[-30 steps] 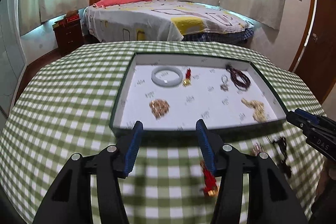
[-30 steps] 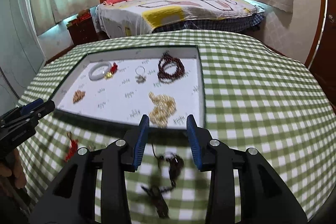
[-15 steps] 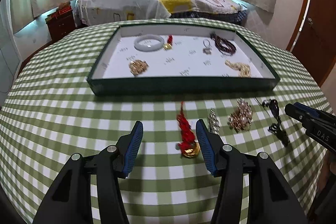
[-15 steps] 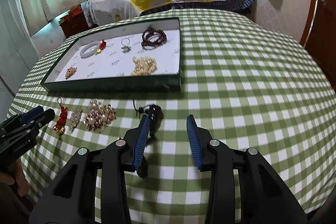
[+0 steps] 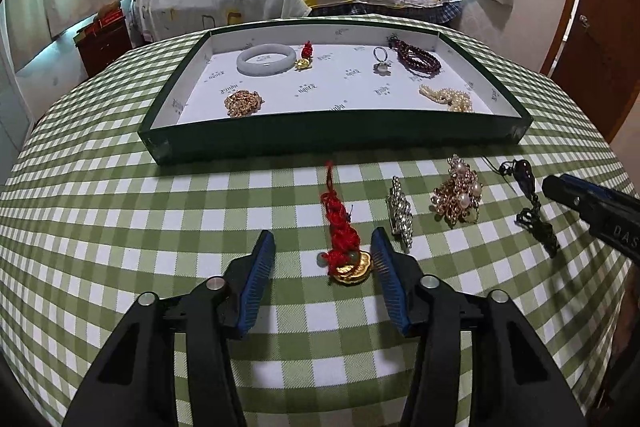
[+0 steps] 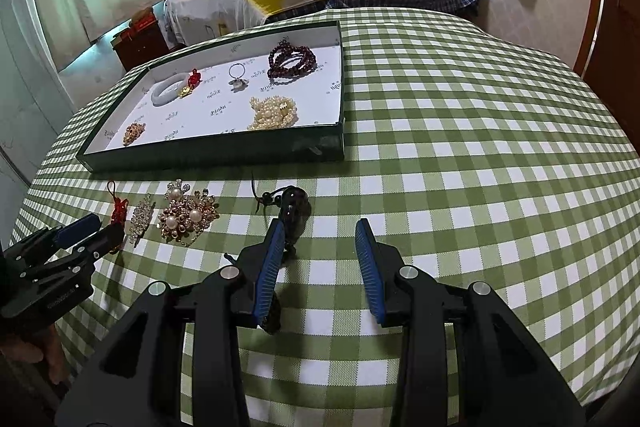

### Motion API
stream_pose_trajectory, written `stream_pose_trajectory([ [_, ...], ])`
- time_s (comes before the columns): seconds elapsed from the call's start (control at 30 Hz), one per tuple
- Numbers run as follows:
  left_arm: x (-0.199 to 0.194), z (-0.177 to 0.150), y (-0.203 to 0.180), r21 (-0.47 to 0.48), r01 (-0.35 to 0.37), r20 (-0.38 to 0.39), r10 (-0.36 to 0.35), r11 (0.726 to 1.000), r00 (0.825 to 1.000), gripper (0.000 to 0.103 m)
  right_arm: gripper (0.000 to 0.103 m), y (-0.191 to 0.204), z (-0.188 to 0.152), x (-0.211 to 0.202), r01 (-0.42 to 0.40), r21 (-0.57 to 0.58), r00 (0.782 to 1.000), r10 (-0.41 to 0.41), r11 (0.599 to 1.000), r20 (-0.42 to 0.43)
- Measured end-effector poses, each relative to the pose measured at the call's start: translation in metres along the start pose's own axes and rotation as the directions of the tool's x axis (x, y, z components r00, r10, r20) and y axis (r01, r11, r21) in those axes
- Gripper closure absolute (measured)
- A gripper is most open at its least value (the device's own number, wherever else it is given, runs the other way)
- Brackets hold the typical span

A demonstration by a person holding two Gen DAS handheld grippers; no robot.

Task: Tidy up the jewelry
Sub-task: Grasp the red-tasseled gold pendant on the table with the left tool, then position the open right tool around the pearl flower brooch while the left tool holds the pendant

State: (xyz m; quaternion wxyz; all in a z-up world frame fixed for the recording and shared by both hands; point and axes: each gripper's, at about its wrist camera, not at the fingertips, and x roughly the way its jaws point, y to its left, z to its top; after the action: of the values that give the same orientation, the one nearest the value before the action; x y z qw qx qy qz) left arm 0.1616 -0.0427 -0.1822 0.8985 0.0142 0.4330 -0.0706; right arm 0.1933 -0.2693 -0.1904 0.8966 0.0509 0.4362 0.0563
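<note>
On checked tablecloth [image 5: 160, 211], left tool [image 5: 323, 251] closing around red-knot gold charm [image 5: 345, 251]

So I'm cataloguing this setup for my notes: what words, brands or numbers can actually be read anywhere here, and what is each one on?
"DAS": white letters on the right claw's black body, cut off by the picture's edge.
Grey repeated print on the tray's white lining: too small to read.
Pale lettering on the left claw's body, in the right wrist view: too blurred to read.
Nothing else is legible.
</note>
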Motion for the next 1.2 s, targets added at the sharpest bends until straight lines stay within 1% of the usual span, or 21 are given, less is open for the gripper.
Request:
stream_pose_trajectory([
  [0.07, -0.002, -0.002, 0.001, 0.013, -0.002, 0.003, 0.002, 1.0, 1.0, 0.064, 0.067, 0.001, 0.0, 0.001, 0.001, -0.001, 1.0, -0.001, 1.0, 0.001],
  [0.1, -0.003, -0.003, 0.001, 0.018, -0.003, 0.006, 0.003, 1.0, 1.0, 0.066, 0.067, 0.001, 0.0, 0.001, 0.0, 0.0, 1.0, 0.0, 1.0, 0.0],
  [0.17, -0.005, -0.005, 0.002, 0.034, -0.007, 0.011, 0.007, 0.999, 1.0, 0.078, 0.067, 0.001, 0.0, 0.002, 0.0, 0.0, 1.0, 0.0, 1.0, -0.002],
  [0.23, -0.006, -0.006, 0.002, 0.046, -0.003, 0.013, 0.002, 0.999, 1.0, 0.081, 0.067, 0.002, 0.0, 0.002, -0.001, -0.003, 1.0, 0.001, 1.0, -0.001],
  [0.47, -0.005, -0.005, 0.003, 0.054, 0.006, 0.016, -0.006, 0.999, 1.0, 0.081, 0.067, 0.003, 0.0, 0.0, 0.003, -0.01, 1.0, -0.003, 1.0, 0.005],
  [0.6, -0.006, -0.003, 0.01, 0.038, -0.004, 0.024, 0.003, 0.999, 1.0, 0.081, 0.067, 0.003, 0.0, 0.0, 0.003, -0.016, 1.0, -0.003, 1.0, 0.001],
  [0.7, -0.009, -0.002, 0.019, 0.031, -0.024, 0.038, 0.022, 0.999, 0.999, 0.081, 0.067, 0.006, 0.0, 0.001, -0.002, -0.021, 1.0, 0.002, 1.0, 0.0],
  [0.93, -0.009, 0.0, 0.042, -0.01, -0.057, 0.042, 0.057, 0.998, 0.997, 0.081, 0.067, 0.021, 0.002, 0.004, -0.013, -0.049, 1.0, 0.013, 0.999, 0.0],
  [1.2, -0.012, 0.001, 0.065, -0.044, -0.087, 0.05, 0.09, 0.995, 0.995, 0.081, 0.067, 0.05, 0.011, 0.008, -0.057, -0.101, 0.998, 0.058, 0.993, 0.0],
])
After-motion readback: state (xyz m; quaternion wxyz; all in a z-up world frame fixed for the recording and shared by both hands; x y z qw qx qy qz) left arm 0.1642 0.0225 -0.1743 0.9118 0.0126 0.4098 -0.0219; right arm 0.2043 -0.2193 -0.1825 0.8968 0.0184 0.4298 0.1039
